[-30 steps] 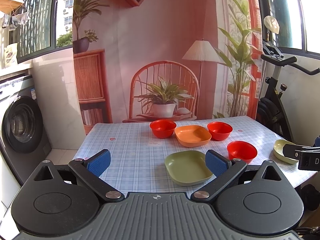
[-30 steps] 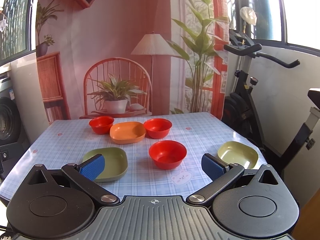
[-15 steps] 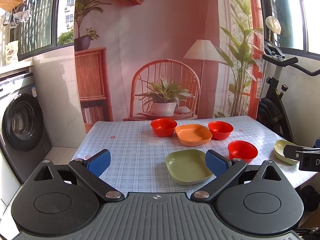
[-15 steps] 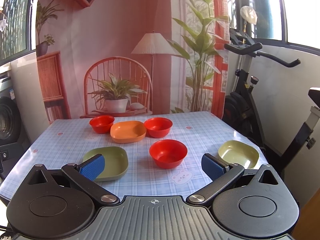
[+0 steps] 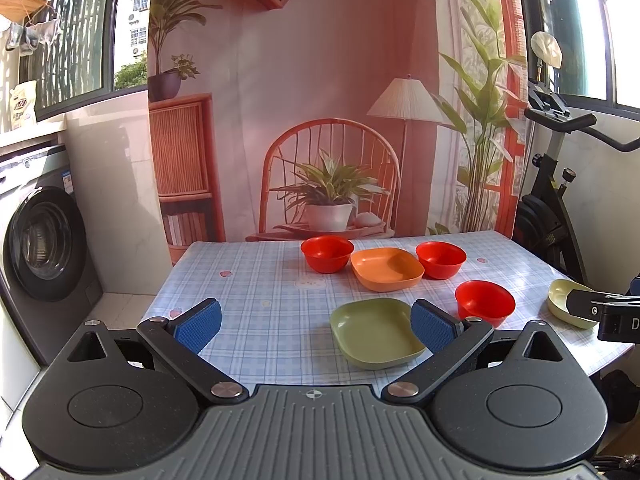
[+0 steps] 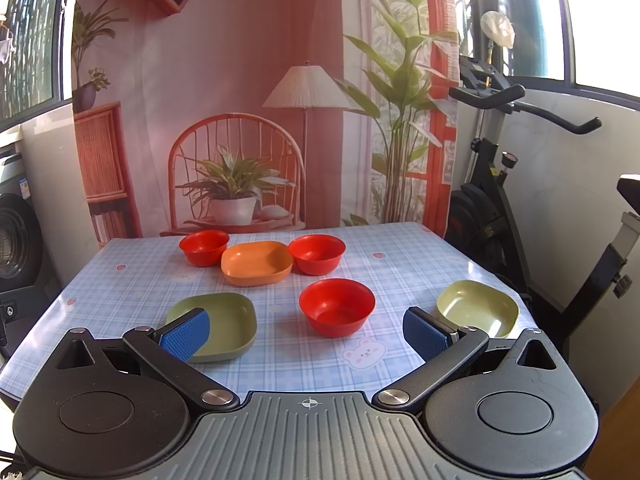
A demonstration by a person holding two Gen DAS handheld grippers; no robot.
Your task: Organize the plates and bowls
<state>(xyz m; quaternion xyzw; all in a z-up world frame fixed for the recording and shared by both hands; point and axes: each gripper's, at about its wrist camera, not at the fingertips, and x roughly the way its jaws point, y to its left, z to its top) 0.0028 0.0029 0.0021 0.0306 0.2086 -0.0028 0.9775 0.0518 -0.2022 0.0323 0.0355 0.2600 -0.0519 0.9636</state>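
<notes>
On the blue checked table (image 5: 256, 292) (image 6: 400, 264) stand three red bowls, one orange plate and two green plates. The orange plate (image 5: 387, 269) (image 6: 256, 262) sits at the back between two red bowls (image 5: 327, 253) (image 5: 441, 259). The third red bowl (image 5: 485, 303) (image 6: 337, 306) stands nearer. A dark green plate (image 5: 376, 332) (image 6: 224, 326) lies near the front. A light green plate (image 6: 477, 307) (image 5: 562, 304) sits at the right edge. My left gripper (image 5: 316, 326) is open and empty, held before the table's front edge. My right gripper (image 6: 306, 330) is open and empty, and its tip shows at the left wrist view's right edge.
A washing machine (image 5: 44, 248) stands left of the table. An exercise bike (image 6: 500, 200) stands to the right. A printed backdrop with a chair and plant (image 5: 328, 200) hangs behind the table.
Both grippers have drifted slightly; the table and dishes sit a little lower and closer in the views. Nothing was taken hold of or moved on the table.
</notes>
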